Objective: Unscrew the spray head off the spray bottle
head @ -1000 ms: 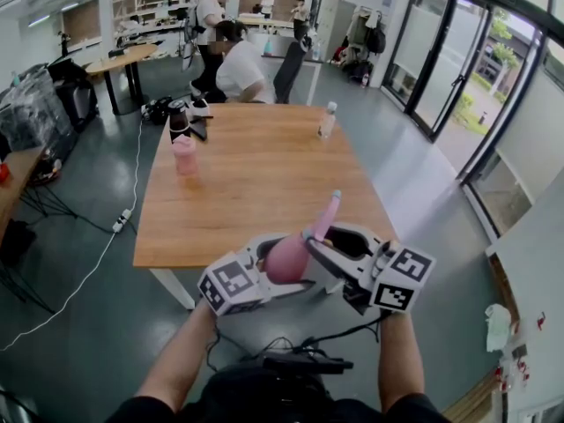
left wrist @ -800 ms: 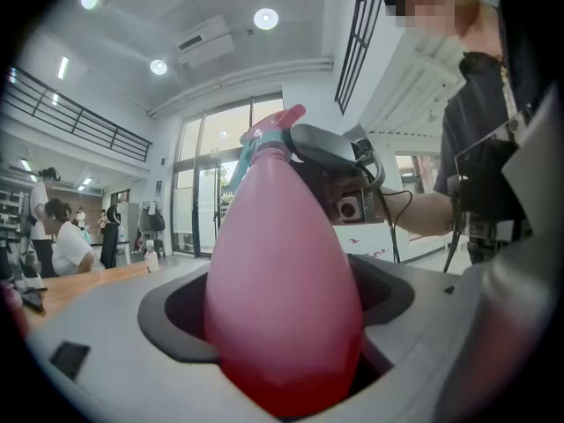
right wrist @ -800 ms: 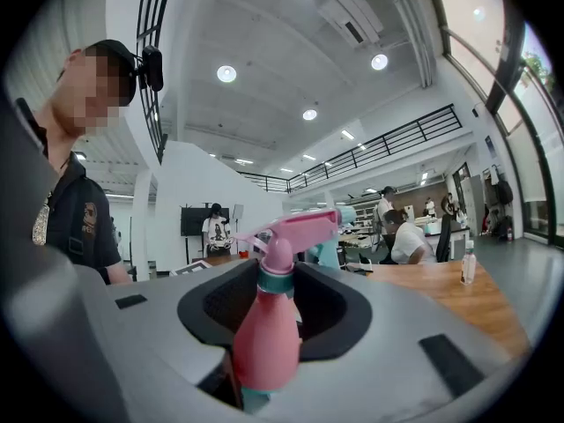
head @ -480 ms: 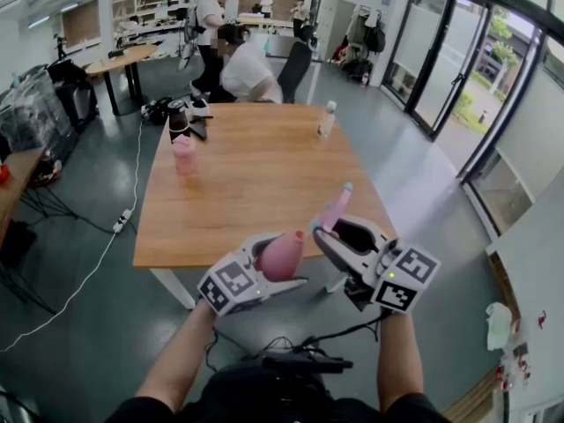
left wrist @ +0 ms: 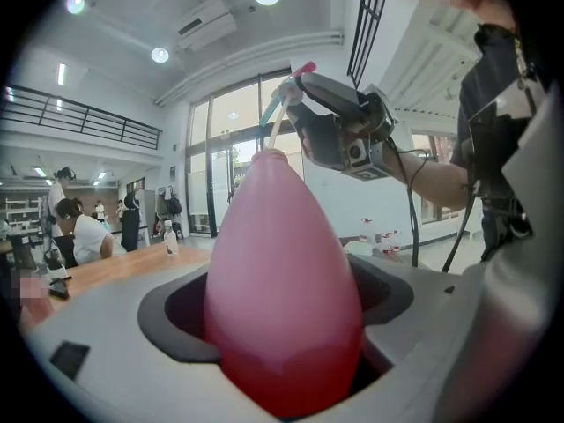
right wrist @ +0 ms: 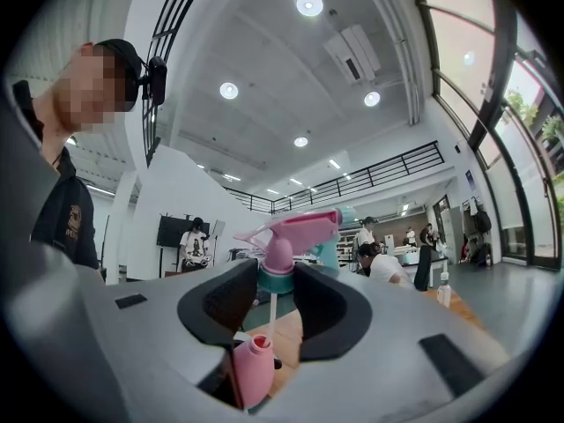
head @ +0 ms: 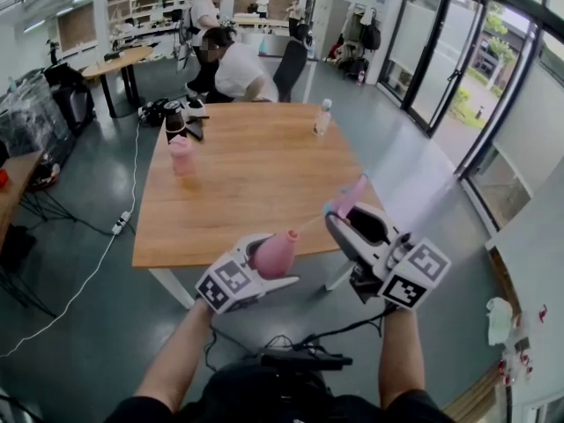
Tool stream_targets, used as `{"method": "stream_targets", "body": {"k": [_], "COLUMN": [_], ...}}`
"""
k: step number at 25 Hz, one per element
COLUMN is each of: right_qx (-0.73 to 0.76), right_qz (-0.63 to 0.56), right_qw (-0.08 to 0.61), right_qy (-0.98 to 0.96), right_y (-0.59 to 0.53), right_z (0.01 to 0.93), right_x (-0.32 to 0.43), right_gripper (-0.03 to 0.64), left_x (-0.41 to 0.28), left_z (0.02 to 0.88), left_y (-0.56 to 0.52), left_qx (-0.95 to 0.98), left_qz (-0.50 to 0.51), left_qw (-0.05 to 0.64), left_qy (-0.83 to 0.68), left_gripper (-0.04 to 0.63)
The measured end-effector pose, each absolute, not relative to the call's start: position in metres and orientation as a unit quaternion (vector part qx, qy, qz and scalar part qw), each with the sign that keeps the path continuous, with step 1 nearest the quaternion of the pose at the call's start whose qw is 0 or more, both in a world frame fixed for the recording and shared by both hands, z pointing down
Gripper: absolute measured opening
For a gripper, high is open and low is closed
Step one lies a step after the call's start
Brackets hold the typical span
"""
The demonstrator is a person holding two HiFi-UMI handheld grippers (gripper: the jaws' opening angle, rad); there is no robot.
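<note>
The pink egg-shaped bottle (head: pixel 275 252) sits in my left gripper (head: pixel 271 259), which is shut on its body; it fills the left gripper view (left wrist: pixel 282 298). Its neck (right wrist: pixel 254 368) stands bare, without a cap. My right gripper (head: pixel 345 216) is shut on the collar of the pink and teal spray head (head: pixel 350 194), held above and to the right of the bottle. The head's thin white dip tube (right wrist: pixel 273 315) hangs down to the bottle's mouth. In the left gripper view, the spray head (left wrist: pixel 295 73) is lifted clear above the neck.
Both grippers hover over the near edge of a wooden table (head: pixel 256 174). On it stand a pink cup (head: pixel 181 155), a dark bottle (head: pixel 175 122) and a clear water bottle (head: pixel 323 117). People work at desks behind. A cable (head: pixel 106 245) runs across the floor on the left.
My right gripper has risen and moved right with the spray head, drawing the dip tube out of the bottle. My left gripper has sunk a little with the bottle.
</note>
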State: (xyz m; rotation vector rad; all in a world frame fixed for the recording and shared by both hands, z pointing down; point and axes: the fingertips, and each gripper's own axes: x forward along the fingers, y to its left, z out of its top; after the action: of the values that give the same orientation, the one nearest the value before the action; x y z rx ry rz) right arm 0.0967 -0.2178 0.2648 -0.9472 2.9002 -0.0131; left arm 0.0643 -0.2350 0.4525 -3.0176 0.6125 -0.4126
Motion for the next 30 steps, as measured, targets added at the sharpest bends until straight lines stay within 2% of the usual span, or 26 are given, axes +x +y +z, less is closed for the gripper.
{"method": "stream_targets", "body": {"k": [15, 23, 30], "right_qx": [-0.352, -0.418, -0.451], "right_qz": [0.017, 0.034, 0.021], "right_qw": [0.102, 0.045, 0.024], "right_qy": [0.930, 0.907, 0.892], "right_y": [-0.213, -0.230, -0.244], "right_z": [0.243, 0.283, 0.313], "right_x": [0.127, 0.128, 0.130], "right_gripper": [0.141, 0.141, 0.141], "left_x": [0.045, 0.041, 0.052], "left_z": [0.469, 0.432, 0.406], "left_y": [-0.246, -0.254, -0.255], "left_qx": [-0.956, -0.953, -0.950], "left_qz": [-0.156, -0.106, -0.088], "left_qw": [0.000, 0.002, 0.012], "left_qy": [0.249, 0.283, 0.298], "left_gripper": [0.433, 0.433, 0.434]}}
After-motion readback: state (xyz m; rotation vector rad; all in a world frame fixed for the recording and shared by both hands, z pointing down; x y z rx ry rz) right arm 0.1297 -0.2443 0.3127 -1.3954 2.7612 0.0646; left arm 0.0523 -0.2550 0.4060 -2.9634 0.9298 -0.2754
